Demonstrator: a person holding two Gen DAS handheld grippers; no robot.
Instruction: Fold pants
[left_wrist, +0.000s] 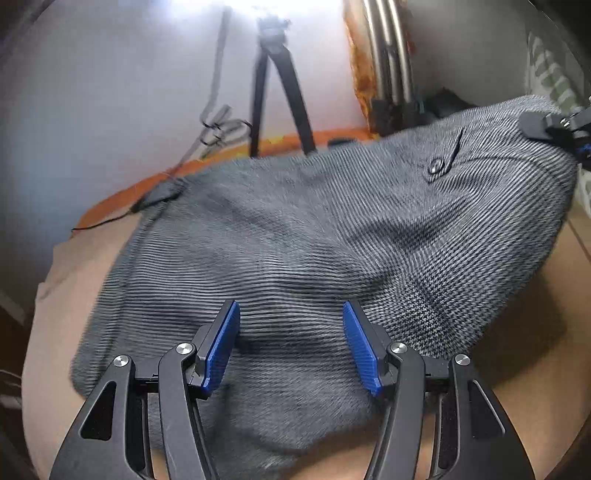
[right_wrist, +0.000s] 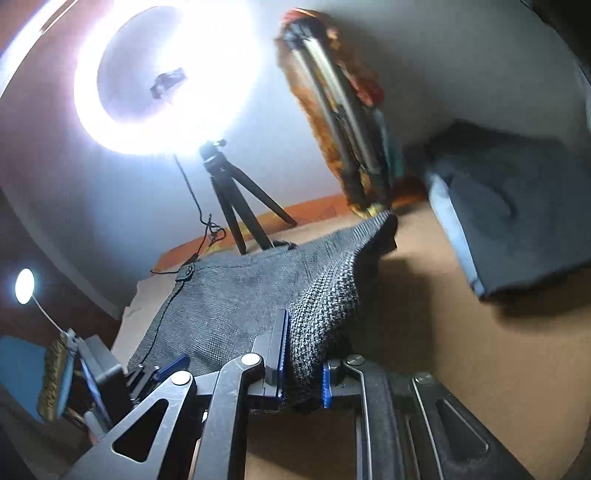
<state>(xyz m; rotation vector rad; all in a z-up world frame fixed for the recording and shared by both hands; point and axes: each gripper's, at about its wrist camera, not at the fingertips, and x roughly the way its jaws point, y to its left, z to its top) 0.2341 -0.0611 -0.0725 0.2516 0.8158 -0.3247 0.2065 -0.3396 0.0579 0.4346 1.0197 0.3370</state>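
Note:
Grey woven pants (left_wrist: 295, 251) lie spread on a tan surface (left_wrist: 535, 332), with a button (left_wrist: 437, 165) near their far right corner. My left gripper (left_wrist: 291, 314) hovers over the near part of the cloth, blue pads (left_wrist: 221, 347) apart and nothing pinched between them. At the right edge of the left wrist view my right gripper (left_wrist: 550, 127) holds the far corner of the pants lifted. In the right wrist view that gripper (right_wrist: 304, 365) is shut on a bunched fold of the pants (right_wrist: 325, 310), and the cloth hangs down from it to the surface.
A ring light (right_wrist: 166, 74) on a black tripod (right_wrist: 236, 206) stands at the far side, with a cable (right_wrist: 199, 221) trailing to the cloth's edge. A dark folded garment (right_wrist: 517, 221) lies to the right. Metal tubes and orange patterned fabric (right_wrist: 340, 122) lean against the wall.

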